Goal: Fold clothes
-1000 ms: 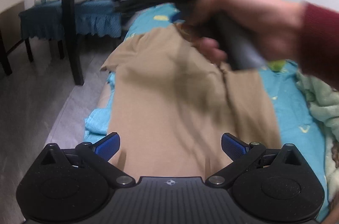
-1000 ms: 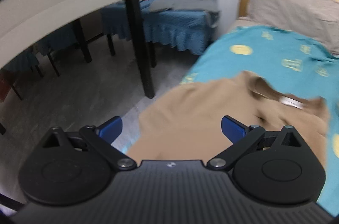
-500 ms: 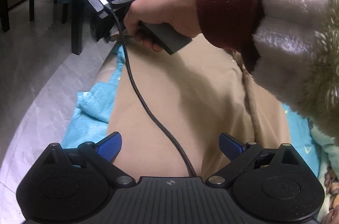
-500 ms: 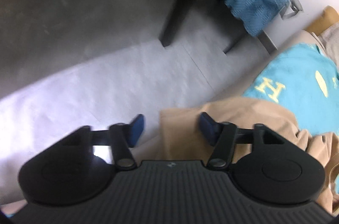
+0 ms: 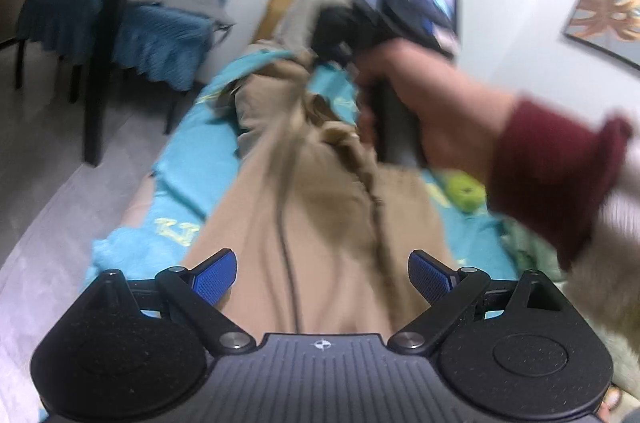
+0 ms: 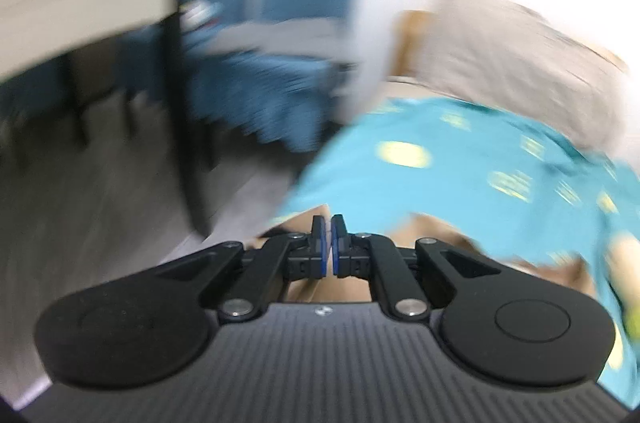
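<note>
Two blue pads of the left gripper [image 5: 322,275] stand wide apart, nothing between them, above the near end of the tan garment [image 5: 320,223]. The garment lies lengthwise on the teal bedsheet [image 5: 188,159], a strip of sheet bare along its left edge before the grey floor [image 5: 52,199]. Farther up, the cloth rises in a bunched ridge toward the right gripper [image 6: 330,245], whose fingers are pinched nearly together on a tan fold. Beyond are teal sheet, a pillow [image 6: 516,63] and blue chairs [image 5: 160,23].
</note>
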Demonstrator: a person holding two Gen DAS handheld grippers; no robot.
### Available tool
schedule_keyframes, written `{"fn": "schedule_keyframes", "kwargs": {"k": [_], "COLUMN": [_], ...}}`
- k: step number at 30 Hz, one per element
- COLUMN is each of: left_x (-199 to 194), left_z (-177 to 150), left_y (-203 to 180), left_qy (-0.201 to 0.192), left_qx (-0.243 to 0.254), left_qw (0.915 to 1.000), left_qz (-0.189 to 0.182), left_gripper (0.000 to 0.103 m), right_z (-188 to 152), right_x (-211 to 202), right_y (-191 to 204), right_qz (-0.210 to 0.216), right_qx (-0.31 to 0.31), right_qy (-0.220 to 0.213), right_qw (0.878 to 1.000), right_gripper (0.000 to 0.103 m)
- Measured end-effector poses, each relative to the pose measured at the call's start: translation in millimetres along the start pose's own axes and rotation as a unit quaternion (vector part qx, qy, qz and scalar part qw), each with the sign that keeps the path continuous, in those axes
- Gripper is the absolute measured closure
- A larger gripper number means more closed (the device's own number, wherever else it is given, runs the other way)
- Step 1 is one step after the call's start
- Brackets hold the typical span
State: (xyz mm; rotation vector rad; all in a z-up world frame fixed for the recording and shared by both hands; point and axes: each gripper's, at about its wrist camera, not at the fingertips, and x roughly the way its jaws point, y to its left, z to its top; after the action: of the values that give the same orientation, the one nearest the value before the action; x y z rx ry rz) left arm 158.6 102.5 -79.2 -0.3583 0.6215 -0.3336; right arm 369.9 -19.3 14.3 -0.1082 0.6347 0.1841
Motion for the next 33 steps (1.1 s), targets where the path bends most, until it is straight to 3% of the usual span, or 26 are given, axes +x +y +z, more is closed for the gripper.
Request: {"fn": "schedule_keyframes", "kwargs": {"k": [2, 7, 10, 12, 14, 16, 18, 22, 25, 29, 30, 32, 33], "left_x": [-1, 6, 14, 17, 21, 29, 37, 49, 54, 57, 58, 59, 58], "left_z": [-1, -7, -10, -8, -7, -7, -5, -5, -6, -9, -10, -10, -11], "left_y": [-9, -21, -20, -16, -15, -15, -11, -5, -1, 1, 2, 2, 2], "left_qy": [-0.003, 0.003, 0.014, 0.018, 0.024, 0.029, 0.031, 0.036, 0.04, 0.045, 0.047, 0.049, 0.049], "left_qx": [0.017, 0.044, 0.041, 0.033, 0.028, 0.028, 0.025, 0.02, 0.016, 0.011, 0.01, 0.008, 0.007], "left_qw": [0.9998, 0.999, 0.9989, 0.999, 0.9991, 0.9989, 0.9986, 0.9977, 0.9966, 0.9959, 0.9957, 0.9957, 0.9958], "left_qz": [-0.005, 0.0, 0.016, 0.022, 0.023, 0.027, 0.034, 0.054, 0.071, 0.078, 0.08, 0.079, 0.078], "left_gripper": [0.008, 0.008, 0.008, 0.007, 0.007, 0.007, 0.007, 0.008, 0.008, 0.008, 0.008, 0.008, 0.008], "right_z": [6, -51, -74, -78, -76, -74, -69, -59, -52, -53, -52, -50, -45], "right_x": [-19, -14, -16, -21, -23, -32, -41, -32, -16, 7, 15, 30, 32], "right_y": [-32, -104, -125, -129, -127, -120, -107, -68, -39, 1, 5, 11, 5], "right_qz": [-0.016, -0.04, -0.016, 0.004, 0.027, 0.035, 0.042, 0.049, 0.089, 0.105, 0.088, 0.047, 0.041], "right_qx": [0.053, 0.152, 0.184, 0.173, 0.148, 0.117, 0.072, -0.036, -0.076, -0.152, -0.161, -0.178, -0.157], "right_qy": [-0.022, 0.05, 0.062, 0.056, 0.054, 0.028, -0.019, -0.062, -0.053, -0.028, -0.019, -0.001, 0.004], "right_qw": [0.998, 0.986, 0.981, 0.983, 0.987, 0.992, 0.996, 0.996, 0.992, 0.983, 0.983, 0.983, 0.987], "right_gripper": [0.098, 0.097, 0.095, 0.094, 0.08, 0.03, 0.018, 0.019, 0.021, 0.023, 0.028, 0.053, 0.075]}}
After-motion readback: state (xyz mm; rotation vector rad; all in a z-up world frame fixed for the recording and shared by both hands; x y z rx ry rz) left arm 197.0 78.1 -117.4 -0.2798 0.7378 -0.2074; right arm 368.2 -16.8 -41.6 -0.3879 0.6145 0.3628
